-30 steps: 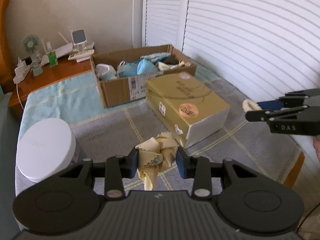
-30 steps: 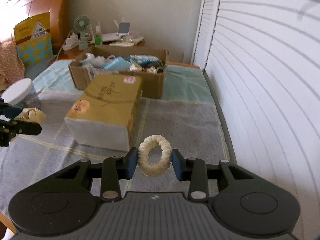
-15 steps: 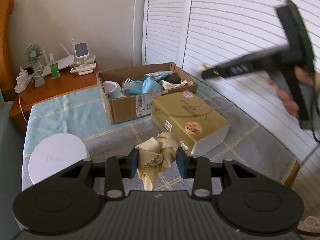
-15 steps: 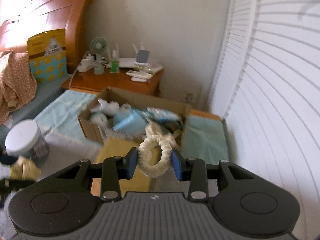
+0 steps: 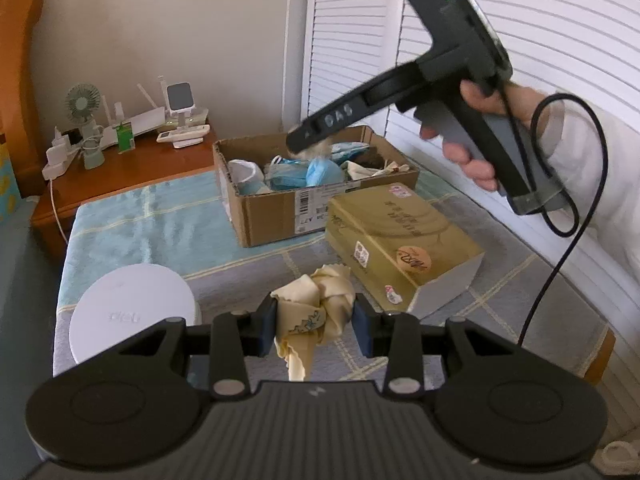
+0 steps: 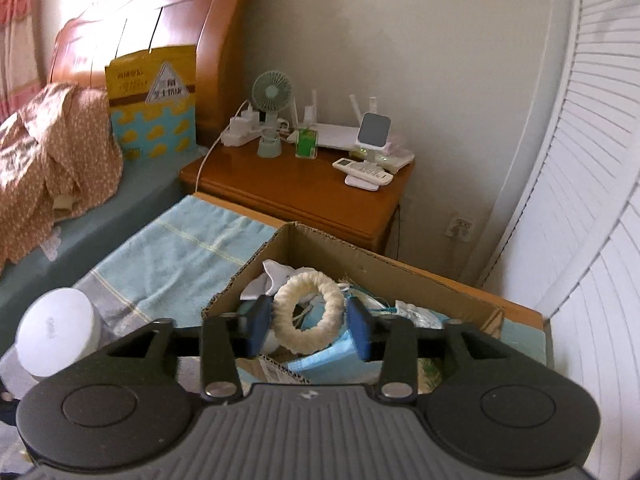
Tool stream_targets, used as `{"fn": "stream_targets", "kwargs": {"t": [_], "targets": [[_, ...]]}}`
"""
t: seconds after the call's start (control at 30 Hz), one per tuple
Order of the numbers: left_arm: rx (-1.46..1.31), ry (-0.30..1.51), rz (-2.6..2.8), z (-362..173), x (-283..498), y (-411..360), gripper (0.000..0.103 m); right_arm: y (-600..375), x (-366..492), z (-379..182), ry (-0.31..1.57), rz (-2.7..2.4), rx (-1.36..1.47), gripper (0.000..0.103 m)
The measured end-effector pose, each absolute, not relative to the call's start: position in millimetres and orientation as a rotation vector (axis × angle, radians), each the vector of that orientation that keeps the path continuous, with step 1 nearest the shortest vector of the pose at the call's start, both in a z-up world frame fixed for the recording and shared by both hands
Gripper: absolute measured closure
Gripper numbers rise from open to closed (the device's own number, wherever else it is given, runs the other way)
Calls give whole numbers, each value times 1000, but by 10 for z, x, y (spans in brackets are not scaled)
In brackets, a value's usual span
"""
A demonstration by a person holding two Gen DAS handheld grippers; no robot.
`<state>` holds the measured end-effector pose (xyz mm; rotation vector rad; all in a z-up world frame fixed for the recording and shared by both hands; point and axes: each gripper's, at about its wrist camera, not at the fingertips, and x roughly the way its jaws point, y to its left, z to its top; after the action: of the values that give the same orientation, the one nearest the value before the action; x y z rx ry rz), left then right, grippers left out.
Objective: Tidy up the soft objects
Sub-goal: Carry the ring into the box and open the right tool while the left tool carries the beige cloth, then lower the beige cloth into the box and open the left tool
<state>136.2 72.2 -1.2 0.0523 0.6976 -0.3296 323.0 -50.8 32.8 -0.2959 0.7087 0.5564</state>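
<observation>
Left gripper (image 5: 314,326) is partly closed, both pads clamped on a crumpled cream cloth (image 5: 316,312) with one corner hanging below the fingers; it hangs above the checked blanket (image 5: 160,216), just short of the gold box (image 5: 400,236). Right gripper (image 6: 308,326) is partly closed on a fuzzy cream ring (image 6: 308,312), one pad on each side, ring upright and face-on to the camera, held over the open cardboard box (image 6: 360,256). That box holds a loose pile of soft items, blue and white pieces visible. Count: two grippers, one cloth, one ring, one cardboard box, one gold box, one white-lidded jar (image 5: 128,312).
</observation>
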Motion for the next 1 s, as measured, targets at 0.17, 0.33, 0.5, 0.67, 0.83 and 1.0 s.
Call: {"fn": "stream_targets", "kwargs": {"t": [0.17,0.33,0.5,0.67,0.83,1.0], "targets": [[48,707,-320,-20,1391,754,66,-592,3092,322,680,576,-282,5],[37,712,-333,43,1433,756,66,-741,2959,347,699,533,-262,0],[29,714,-331,142,1536,730,66,-996,2708,390,717,474,-210,0],[43,718,-339,291,1730,637,66,-1256,2393,411,706,403,-171,0],[37,726,-338,448,2037,513,66,-1463,2093,384,680,353,-136,0],[27,732,-311,541,2512,387,65,-1606,1962,370,671,340,-99,0]]}}
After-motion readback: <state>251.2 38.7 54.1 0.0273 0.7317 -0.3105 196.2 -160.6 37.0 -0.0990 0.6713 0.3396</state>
